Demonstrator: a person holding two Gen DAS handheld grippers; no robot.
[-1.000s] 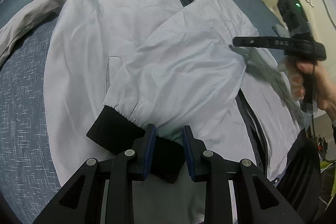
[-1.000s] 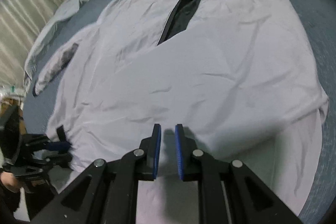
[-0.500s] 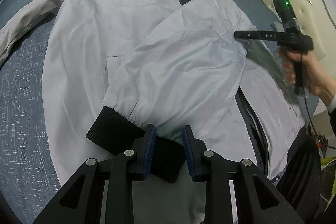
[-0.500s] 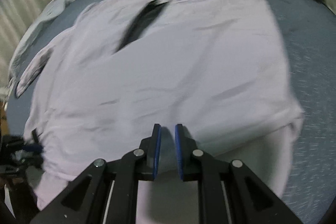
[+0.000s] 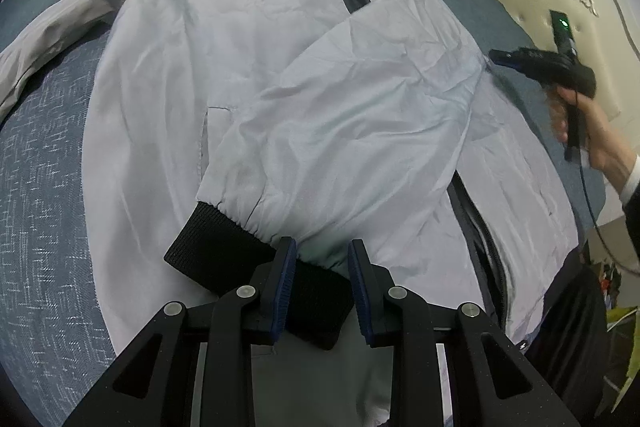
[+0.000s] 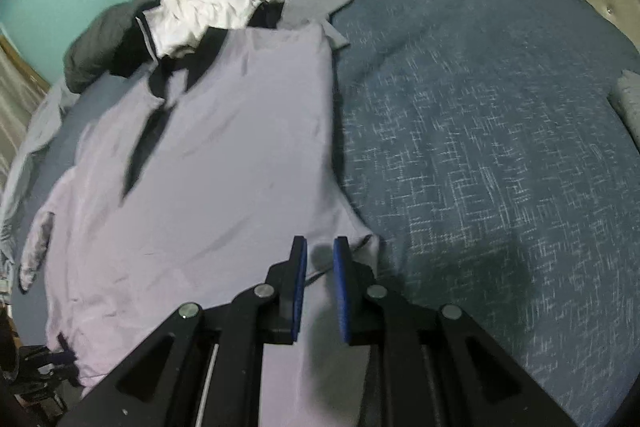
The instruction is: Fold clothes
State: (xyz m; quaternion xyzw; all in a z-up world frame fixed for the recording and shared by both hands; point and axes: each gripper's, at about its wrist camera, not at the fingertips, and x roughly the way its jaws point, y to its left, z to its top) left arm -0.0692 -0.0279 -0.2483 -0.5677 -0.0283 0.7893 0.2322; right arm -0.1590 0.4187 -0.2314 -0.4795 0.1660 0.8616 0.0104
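The left gripper clamped the jacket's black cuff; the right gripper, slightly open, held nothing above the jacket.

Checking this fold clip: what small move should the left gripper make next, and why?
Probably let go and back off. The left gripper has the black cuff between its pads, and the sleeve already lies folded across the jacket; the other sleeve is still spread out.
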